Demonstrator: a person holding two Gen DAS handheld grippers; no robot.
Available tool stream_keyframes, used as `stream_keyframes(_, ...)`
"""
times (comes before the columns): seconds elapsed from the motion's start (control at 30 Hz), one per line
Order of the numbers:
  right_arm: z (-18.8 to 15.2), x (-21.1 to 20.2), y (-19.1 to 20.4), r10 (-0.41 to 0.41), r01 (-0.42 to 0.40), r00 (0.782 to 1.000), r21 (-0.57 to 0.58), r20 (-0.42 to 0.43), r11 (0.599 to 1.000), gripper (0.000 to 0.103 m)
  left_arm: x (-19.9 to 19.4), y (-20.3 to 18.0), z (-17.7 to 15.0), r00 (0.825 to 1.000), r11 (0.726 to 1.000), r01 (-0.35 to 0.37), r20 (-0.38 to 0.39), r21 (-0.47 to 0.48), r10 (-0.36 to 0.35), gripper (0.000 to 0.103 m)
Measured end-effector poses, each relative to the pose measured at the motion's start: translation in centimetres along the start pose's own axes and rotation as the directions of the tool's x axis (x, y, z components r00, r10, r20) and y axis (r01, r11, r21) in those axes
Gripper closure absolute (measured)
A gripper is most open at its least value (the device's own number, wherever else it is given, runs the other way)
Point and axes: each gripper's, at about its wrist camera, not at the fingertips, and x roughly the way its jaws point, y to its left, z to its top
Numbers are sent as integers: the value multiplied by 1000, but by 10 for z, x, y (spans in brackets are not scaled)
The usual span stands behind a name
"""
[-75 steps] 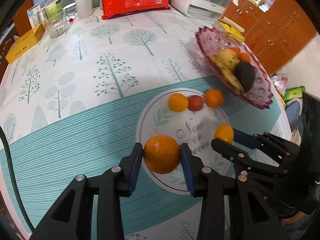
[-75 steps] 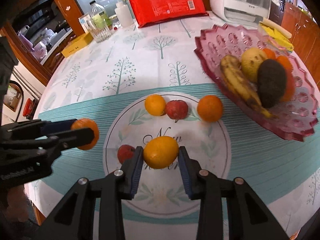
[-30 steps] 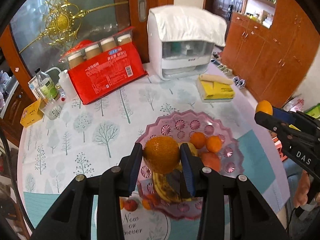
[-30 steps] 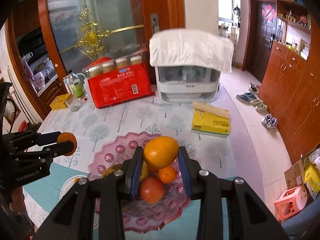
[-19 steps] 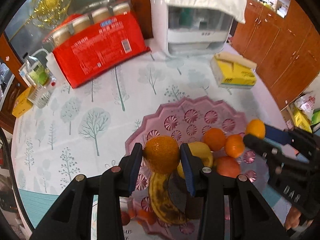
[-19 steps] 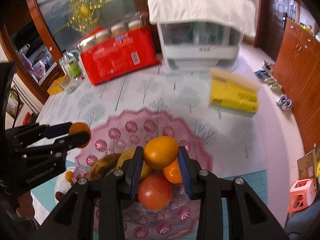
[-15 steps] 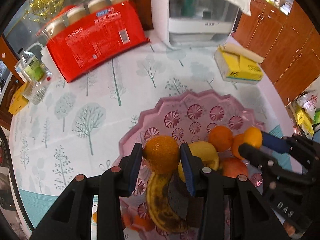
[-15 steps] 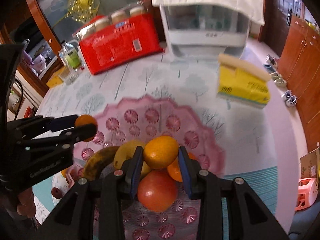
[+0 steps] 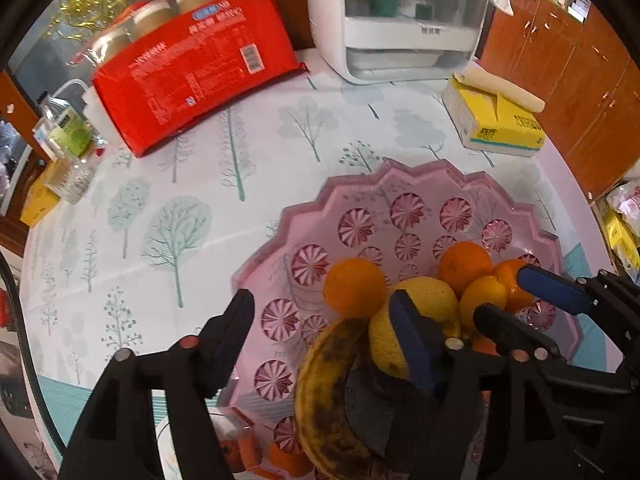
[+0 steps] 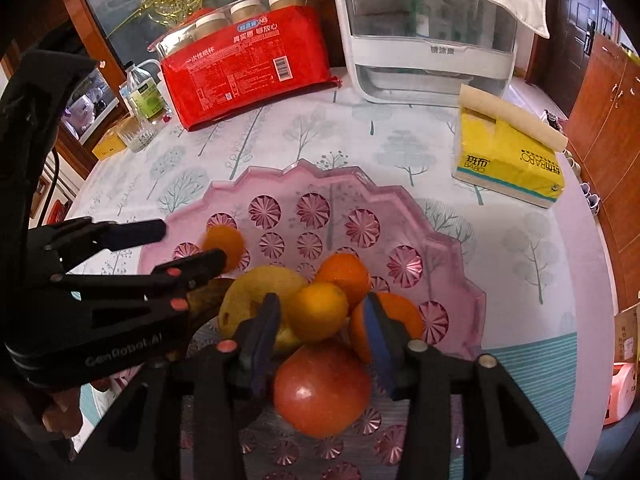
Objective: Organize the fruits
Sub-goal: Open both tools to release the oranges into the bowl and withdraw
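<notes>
A pink glass fruit dish (image 9: 360, 200) (image 10: 320, 184) holds a banana (image 9: 324, 392), a yellow pear (image 9: 424, 300), oranges and a red apple (image 10: 322, 388). My left gripper (image 9: 320, 316) is open over the dish; the orange (image 9: 354, 287) it carried is loose between its fingers, blurred in the right wrist view (image 10: 224, 245). My right gripper (image 10: 320, 320) is open too; its small orange (image 10: 318, 312) rests on the fruit pile between the fingers, touching neither.
At the back stand a red package of cups (image 9: 188, 76), a white appliance (image 10: 424, 40) and a yellow tissue pack (image 10: 508, 156). Bottles and a glass (image 10: 140, 132) stand at far left. More fruit lies under the dish's near edge (image 9: 248, 452).
Both grippers came down over the dish and opened. Each orange has left its fingers; the left one is dropping into the dish, the right one sits on the pile.
</notes>
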Motion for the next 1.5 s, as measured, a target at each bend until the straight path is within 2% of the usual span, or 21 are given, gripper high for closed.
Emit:
stream_keyframes(0.17,-3,-7,1,13,-13,1000,22,6,1000,55,-10,7,-8,1000,999,9,0,-32,-9,26)
stream_keyframes(0.43,-9,-22,-2,32,-34,999,87,25,996,55,-26,19,-22,1000,997,18,5,-78,-18,25)
stream_keyframes(0.77,-17,-41,-4,23,-29,999,129,44,991,55,-61,31,-30,998,995,7,57,-96,-1,24)
stream_keyframes(1.27,-31,-105,6,-1,-24,990,181,139,983,55,-144,58,-62,989,993,-4,148,-119,22,21)
stream_keyframes(1.5,-41,-136,24,-19,-16,983,184,185,983,55,-188,74,-80,975,995,-30,214,-99,51,19)
